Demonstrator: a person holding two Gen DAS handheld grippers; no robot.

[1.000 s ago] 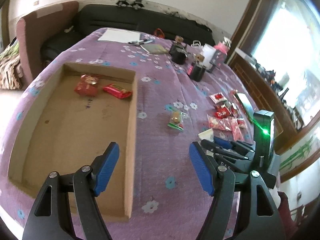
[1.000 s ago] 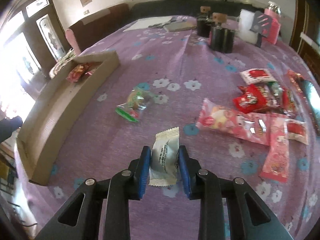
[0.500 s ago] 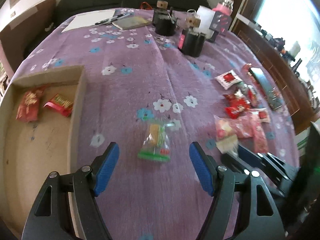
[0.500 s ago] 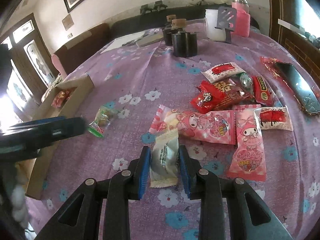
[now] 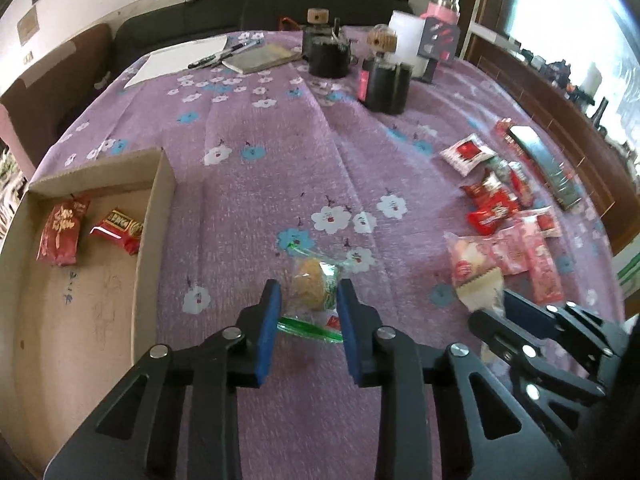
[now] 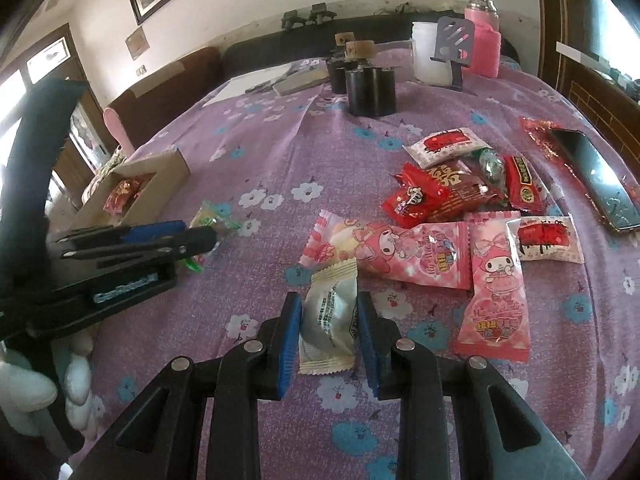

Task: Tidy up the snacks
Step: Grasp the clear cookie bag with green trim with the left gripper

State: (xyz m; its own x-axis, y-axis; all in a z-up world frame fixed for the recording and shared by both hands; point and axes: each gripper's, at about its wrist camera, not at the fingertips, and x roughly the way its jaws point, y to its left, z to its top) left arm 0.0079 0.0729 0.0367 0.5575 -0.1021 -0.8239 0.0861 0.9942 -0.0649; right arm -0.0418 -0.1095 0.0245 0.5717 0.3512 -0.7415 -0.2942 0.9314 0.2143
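My left gripper [image 5: 309,300] is shut on a clear green-edged snack bag [image 5: 313,292] with a brown biscuit inside, low over the purple flowered cloth. My right gripper [image 6: 329,312] is shut on a white snack packet [image 6: 330,320]; that packet also shows in the left wrist view [image 5: 480,290]. A shallow cardboard box [image 5: 158,208] lies at the left and holds two red snack packets [image 5: 62,232]. A pile of red and pink snack packets [image 6: 448,216] lies on the cloth to the right.
Black canisters [image 5: 384,80], a white container [image 5: 404,36], a pink flask [image 6: 484,40], a notebook and pens [image 5: 256,58] stand at the table's far side. A phone [image 6: 596,180] lies at the right edge. A sofa runs behind the table.
My left gripper moved right from over the box to the clear snack bag and shut on it. My right gripper moved with the white packet, still held.
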